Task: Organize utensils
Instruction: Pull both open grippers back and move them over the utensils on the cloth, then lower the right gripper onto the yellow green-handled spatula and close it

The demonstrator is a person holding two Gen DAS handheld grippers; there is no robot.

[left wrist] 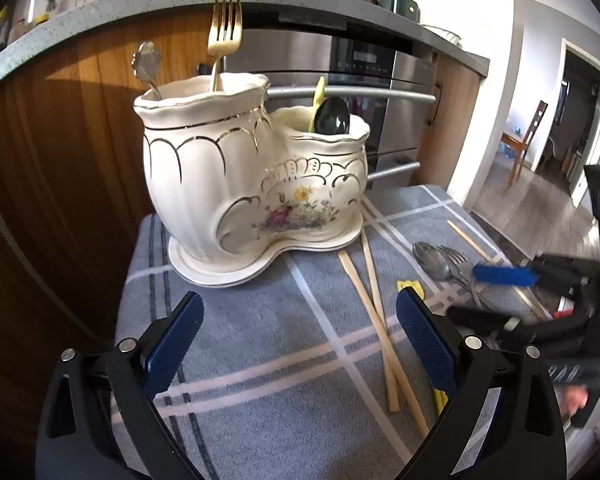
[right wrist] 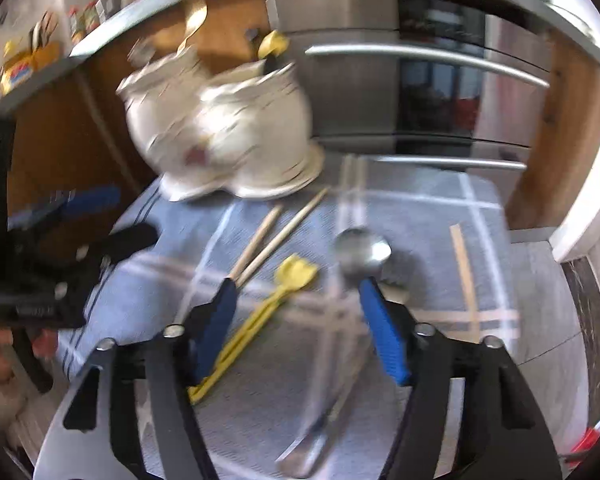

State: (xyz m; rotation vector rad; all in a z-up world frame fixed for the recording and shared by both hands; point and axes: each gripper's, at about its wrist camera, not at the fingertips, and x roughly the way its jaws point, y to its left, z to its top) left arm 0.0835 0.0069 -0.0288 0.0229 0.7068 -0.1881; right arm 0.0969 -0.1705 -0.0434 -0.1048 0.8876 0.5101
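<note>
On a blue-grey plaid cloth over a small table in front of the oven stands the cream ceramic holder, two joined pots on a matching saucer. Tall pot: gold fork and a silver scalloped spoon, both upright. Short pot: black spoon and a yellow piece beside it, shape unclear.

Loose on the cloth: two chopsticks crossing to the right of the holder, one end just beside its saucer; a third stick lying apart near the right edge; a yellow utensil; a steel spoon with a steel fork lying against it.

Left gripper: fingers wide apart, nothing between them, hovering above the cloth in front of the holder. The chopsticks lie below its right finger.

Right gripper: fingers partly apart, low over the cloth. Yellow utensil handle runs under its left finger; the steel spoon bowl sits just beyond its right finger, the steel handles below the gap. Pads press on nothing. Its own view is motion-blurred, so contact with the cloth cannot be judged. A hand is partly visible behind it in the left view.
</note>
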